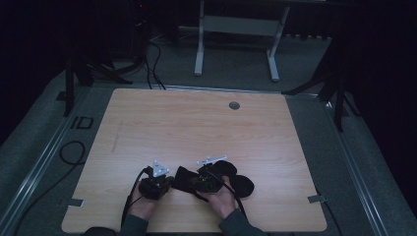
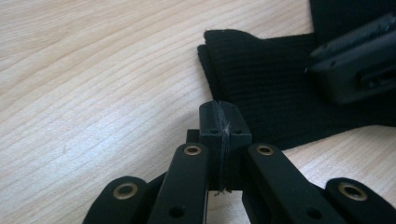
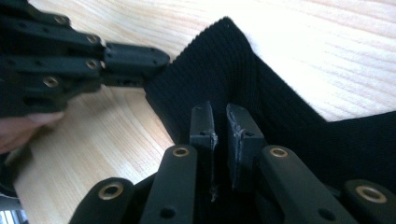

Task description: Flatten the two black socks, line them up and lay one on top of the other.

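Note:
A black ribbed sock (image 1: 184,178) lies near the table's front edge, with more black cloth (image 1: 243,186) to its right. My left gripper (image 1: 170,183) rests on the wood, shut with nothing between its jaws (image 2: 224,119), and its tip touches the sock's edge (image 2: 271,84). My right gripper (image 1: 197,182) sits on top of the sock (image 3: 224,65). Its jaws (image 3: 222,123) stand a narrow slit apart, with dark cloth in the slit. The left gripper (image 3: 159,58) shows at the upper left of the right gripper view. The right gripper (image 2: 322,63) shows at the upper right of the left gripper view.
The wooden table (image 1: 196,128) has a round cable hole (image 1: 234,105) at the back. Tape tabs (image 1: 74,202) (image 1: 316,198) mark both front sides. A white desk frame (image 1: 236,29) and cables (image 1: 152,64) stand on the floor beyond.

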Tool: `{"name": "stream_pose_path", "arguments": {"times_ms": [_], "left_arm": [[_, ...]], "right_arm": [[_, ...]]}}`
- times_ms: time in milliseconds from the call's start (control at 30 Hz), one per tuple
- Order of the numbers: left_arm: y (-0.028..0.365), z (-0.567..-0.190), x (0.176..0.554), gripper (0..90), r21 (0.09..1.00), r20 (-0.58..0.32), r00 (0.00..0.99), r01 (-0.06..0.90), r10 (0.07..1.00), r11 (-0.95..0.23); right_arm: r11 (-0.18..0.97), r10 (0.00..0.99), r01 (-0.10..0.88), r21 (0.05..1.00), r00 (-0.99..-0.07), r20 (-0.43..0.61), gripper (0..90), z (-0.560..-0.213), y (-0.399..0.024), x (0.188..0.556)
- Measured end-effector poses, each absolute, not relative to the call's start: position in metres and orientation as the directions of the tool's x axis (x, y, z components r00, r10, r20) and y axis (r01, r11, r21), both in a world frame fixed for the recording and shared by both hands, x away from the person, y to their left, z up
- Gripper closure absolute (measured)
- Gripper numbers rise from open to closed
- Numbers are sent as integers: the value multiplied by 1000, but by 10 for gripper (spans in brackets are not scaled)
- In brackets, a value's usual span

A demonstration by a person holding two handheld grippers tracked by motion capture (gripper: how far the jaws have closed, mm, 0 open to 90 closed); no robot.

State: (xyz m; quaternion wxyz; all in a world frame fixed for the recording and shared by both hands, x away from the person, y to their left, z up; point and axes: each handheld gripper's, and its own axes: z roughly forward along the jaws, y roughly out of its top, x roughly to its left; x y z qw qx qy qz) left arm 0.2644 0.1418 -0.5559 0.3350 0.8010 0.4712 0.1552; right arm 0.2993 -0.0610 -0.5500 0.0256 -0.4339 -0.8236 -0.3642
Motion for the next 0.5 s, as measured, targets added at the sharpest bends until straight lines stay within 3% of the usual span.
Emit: {"name": "stream_pose_path", "arguments": {"times_ms": [233,400,500], "left_arm": [[136,-547,259,899,747,-56,554,575,830,-334],[128,-553,263,900,713,-46,565,596,824,-369],[128,-553,264,900,705,-45,568,601,822,-377]], "right_arm": [[375,694,723,580,-634,341,816,-552,-58,299],[385,688,715,584,-644,334,811,-553,-58,299],[389,671,716,579,-651,355,727,-552,-59,300]]}}
